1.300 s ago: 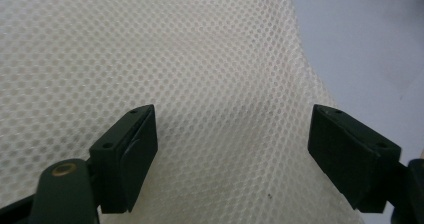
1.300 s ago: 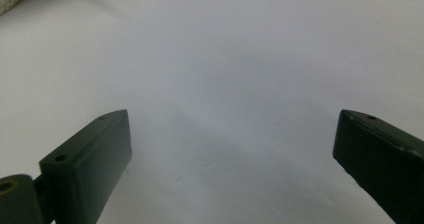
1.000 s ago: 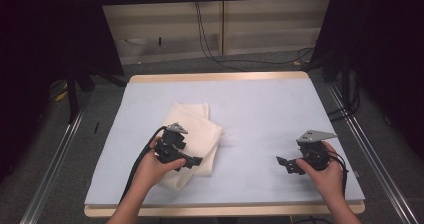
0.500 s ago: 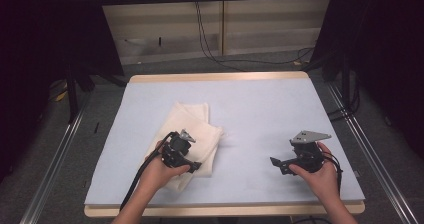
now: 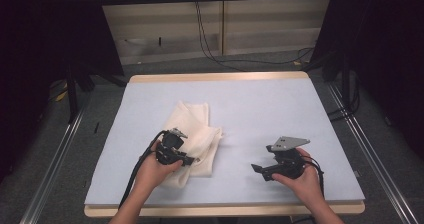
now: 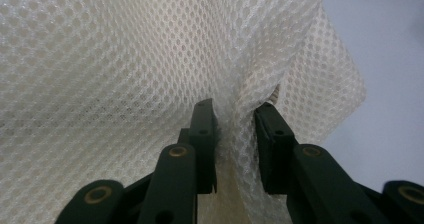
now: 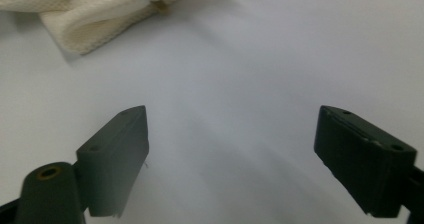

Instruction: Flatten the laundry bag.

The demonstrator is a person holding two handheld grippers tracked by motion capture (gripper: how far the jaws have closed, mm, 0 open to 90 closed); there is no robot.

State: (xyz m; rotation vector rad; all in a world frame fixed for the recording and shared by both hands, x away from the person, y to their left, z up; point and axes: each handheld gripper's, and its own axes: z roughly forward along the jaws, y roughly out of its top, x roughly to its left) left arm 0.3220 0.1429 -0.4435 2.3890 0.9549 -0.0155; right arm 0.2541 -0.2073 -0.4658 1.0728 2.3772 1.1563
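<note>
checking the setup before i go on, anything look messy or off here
Only the cream mesh cloth: it lies crooked and rumpled on the table, its folded layers uneven. The left tongs have just been closing on a bunched fold of it. Nothing looks spilled or torn.

Cream mesh cloth [image 5: 192, 134], loosely folded on the worktop [image 5: 260, 109]

It is an off-white fabric with a fine honeycomb weave, lying in a long, rumpled bundle on the left half of the pale worktop, its length running from the far middle toward the near edge. Several layers overlap, with soft folds and a ragged outline on its right side. A ridge of the mesh [image 6: 235, 119] near its lower right edge is bunched up and stands pinched into a narrow upright pleat, while the rest lies flat
</note>
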